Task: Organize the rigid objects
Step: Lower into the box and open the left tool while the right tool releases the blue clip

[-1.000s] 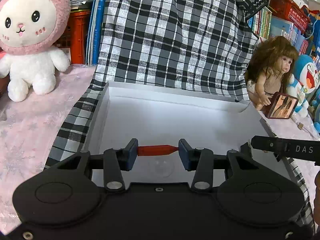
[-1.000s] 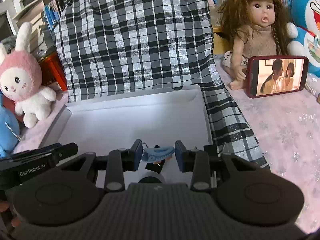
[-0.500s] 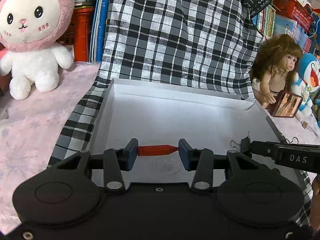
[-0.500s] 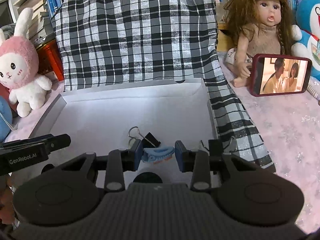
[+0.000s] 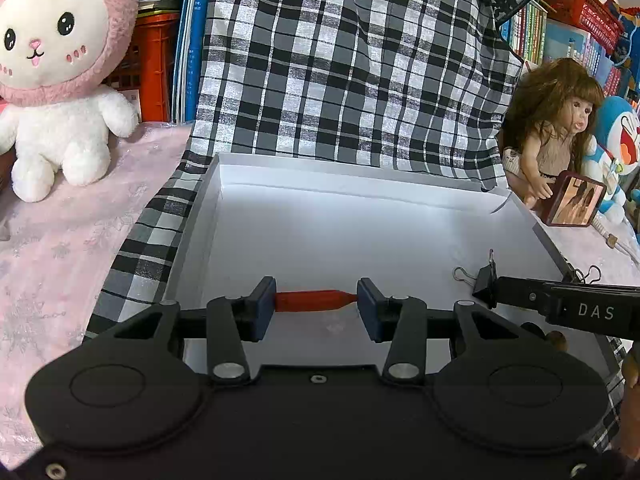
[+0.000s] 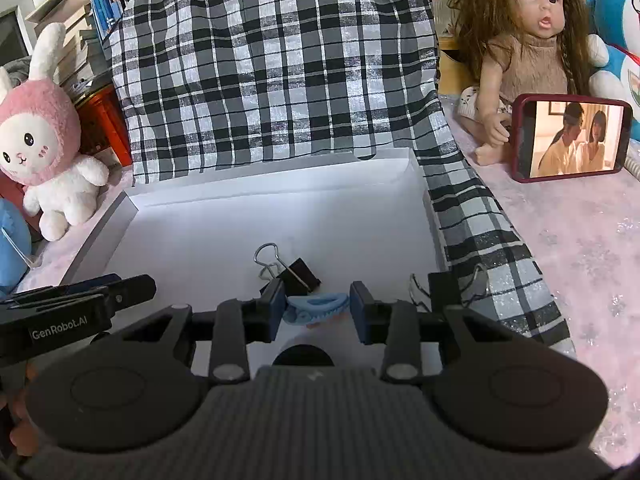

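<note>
Both tools hover over the near end of the shallow white box point(image 5: 400, 184), which looks like the spot where the small hard things get gathered. The left gripper point(image 5: 316, 309) is clamped endwise on a red stick-like piece point(image 5: 314, 301), while the right gripper point(image 6: 316, 310) pinches a pale blue hair clip point(image 6: 316, 307). One black binder clip point(image 6: 298, 274) already lies on the box floor just beyond the blue clip; another binder clip point(image 6: 442, 285) sits at the box's right edge, beside the right tool.
</note>
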Tool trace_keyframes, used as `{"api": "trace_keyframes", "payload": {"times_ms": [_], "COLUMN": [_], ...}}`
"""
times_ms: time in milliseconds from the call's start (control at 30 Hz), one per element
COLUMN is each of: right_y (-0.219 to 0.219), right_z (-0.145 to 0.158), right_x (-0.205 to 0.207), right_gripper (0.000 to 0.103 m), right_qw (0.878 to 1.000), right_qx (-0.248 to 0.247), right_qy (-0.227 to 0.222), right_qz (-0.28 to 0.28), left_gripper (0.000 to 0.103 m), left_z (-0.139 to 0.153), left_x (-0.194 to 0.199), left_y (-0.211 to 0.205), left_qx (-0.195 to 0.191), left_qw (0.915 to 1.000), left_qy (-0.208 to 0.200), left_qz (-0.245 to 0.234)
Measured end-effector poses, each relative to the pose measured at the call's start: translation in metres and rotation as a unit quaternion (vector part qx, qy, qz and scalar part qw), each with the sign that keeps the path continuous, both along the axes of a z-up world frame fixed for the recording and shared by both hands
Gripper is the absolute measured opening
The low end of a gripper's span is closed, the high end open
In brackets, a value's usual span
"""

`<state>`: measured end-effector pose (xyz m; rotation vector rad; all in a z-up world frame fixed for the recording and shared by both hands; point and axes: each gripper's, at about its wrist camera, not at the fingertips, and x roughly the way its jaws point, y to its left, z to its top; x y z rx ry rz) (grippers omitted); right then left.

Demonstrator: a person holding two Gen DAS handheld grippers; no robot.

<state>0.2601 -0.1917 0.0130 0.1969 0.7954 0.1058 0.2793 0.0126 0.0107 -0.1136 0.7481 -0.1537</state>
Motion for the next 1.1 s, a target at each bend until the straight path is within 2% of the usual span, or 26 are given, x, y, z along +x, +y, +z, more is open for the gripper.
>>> {"api": "trace_keyframes", "payload": {"times_ms": [433, 700, 800, 833, 900, 967, 1100], "right_y": [0.000, 0.001, 0.000, -0.001, -0.002, -0.002, -0.003], "right_z": [0.000, 0.000, 0.000, 0.001, 0.003, 0.007, 0.014], "right_x": [0.000, -0.001, -0.003, -0.003, -0.006, -0.010, -0.019], "right_gripper": [0.045, 0.045, 0.045, 0.048, 0.054, 0.058, 0.065], "right_qw": [1.000, 1.000, 1.000, 1.000, 1.000, 1.000, 0.999], "right_qx": [0.000, -0.003, -0.006, -0.006, -0.006, -0.010, -0.018], "right_qy": [-0.003, -0.005, -0.006, -0.007, -0.011, -0.017, -0.032], "right_qz": [-0.002, -0.001, -0.001, 0.000, 0.002, 0.005, 0.011], "left_gripper": [0.043, 0.049, 0.054, 0.055, 0.067, 0.074, 0.079], "left_z": [-0.002, -0.001, 0.001, 0.002, 0.006, 0.011, 0.021], "left_x": [-0.004, -0.007, -0.010, -0.011, -0.015, -0.020, -0.031], "left_y": [-0.003, -0.003, -0.003, -0.002, -0.002, -0.001, 0.001], "left_qx": [0.011, 0.007, 0.001, -0.002, -0.005, -0.002, -0.001], "left_qw": [0.9999, 0.9999, 0.9999, 0.9999, 0.9998, 0.9996, 0.9991], "left_qy": [-0.012, -0.013, -0.012, -0.013, -0.018, -0.028, -0.042], "left_qz": [-0.003, -0.005, -0.007, -0.007, -0.004, 0.002, -0.003]}}
